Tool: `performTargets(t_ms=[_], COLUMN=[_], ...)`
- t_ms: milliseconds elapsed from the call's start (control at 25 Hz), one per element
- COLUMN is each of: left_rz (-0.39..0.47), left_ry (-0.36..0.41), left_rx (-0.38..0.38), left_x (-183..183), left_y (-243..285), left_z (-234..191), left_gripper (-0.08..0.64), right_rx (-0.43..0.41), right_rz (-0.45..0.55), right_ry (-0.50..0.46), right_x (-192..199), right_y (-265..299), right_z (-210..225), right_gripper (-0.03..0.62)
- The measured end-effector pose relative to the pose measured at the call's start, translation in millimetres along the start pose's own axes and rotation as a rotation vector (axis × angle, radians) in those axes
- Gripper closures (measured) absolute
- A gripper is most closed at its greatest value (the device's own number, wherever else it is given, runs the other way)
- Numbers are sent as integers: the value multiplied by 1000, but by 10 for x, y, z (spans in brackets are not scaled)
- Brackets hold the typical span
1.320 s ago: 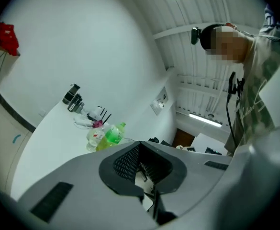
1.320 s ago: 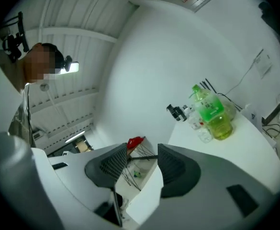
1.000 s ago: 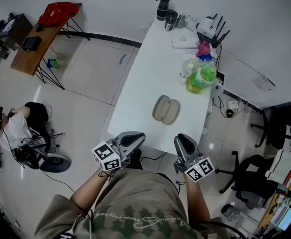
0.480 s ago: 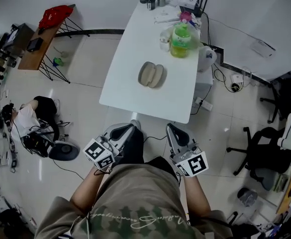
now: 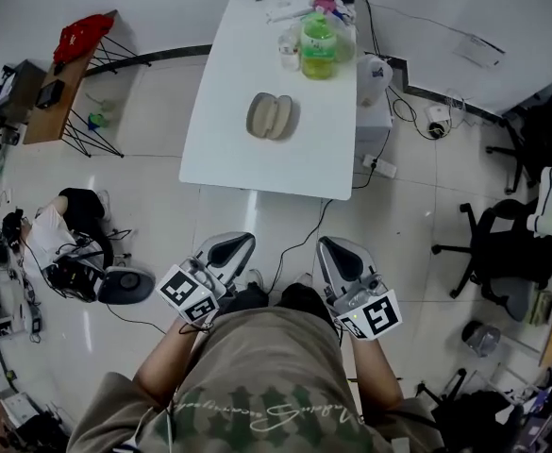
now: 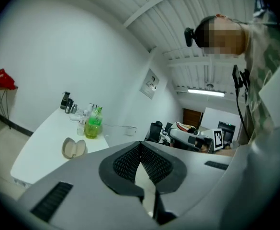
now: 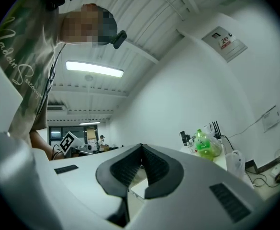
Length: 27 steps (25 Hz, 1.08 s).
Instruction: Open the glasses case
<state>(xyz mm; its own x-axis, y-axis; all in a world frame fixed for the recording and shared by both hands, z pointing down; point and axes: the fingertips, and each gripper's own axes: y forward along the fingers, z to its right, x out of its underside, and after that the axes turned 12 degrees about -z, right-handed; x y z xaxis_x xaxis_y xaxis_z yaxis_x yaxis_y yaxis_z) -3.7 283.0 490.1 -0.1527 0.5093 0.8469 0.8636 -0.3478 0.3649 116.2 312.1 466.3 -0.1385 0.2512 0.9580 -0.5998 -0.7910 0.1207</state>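
The job looks finished: the beige oval hard-shell glasses case [image 5: 270,116] lies spread open on the white table [image 5: 266,163], its two halves flat and side by side, so I judge that nothing is left to open. In the left gripper view the same case [image 6: 73,148] shows as a pair of shallow shells, their hollow sides seemingly facing up.

The case sits well ahead of both grippers, far out of reach, with a strip of bare floor between the near table edge and the gripper tips. It lies a little to the left of the line running forward between the two grippers, closer to the left gripper's heading than to the right's. A green plastic bottle [image 5: 318,36] stands farther off, beyond the case.

The left gripper [image 5: 236,245] is held close in front of the person's body with its jaws pressed together and nothing between them. The right gripper [image 5: 337,251] is also closed and empty.

Each half of the case has its long axis running away from the grippers, roughly along the table's length and tilted slightly. The hinge line between the halves runs the same way, so the opened pair spreads sideways across the table
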Motion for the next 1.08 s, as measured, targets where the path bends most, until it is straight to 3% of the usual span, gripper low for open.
performTargets(t_ms=[120, 480, 880, 1080], left_rz=[33, 134, 174, 165], left_ry=[68, -20, 31, -10], left_rx=[-27, -19, 24, 10], left_x=[6, 107, 53, 150], left_y=[-144, -752, -888, -929], left_z=[18, -106, 135, 171], left_gripper=[554, 554, 554, 554], right_rx=[8, 6, 25, 25], right_rz=[-25, -76, -38, -46], right_ry=[-58, -127, -181, -176], right_x=[20, 113, -55, 1], right_y=[91, 540, 615, 554], right_z=[-216, -950, -1237, -1310], right_gripper=[584, 584, 584, 584])
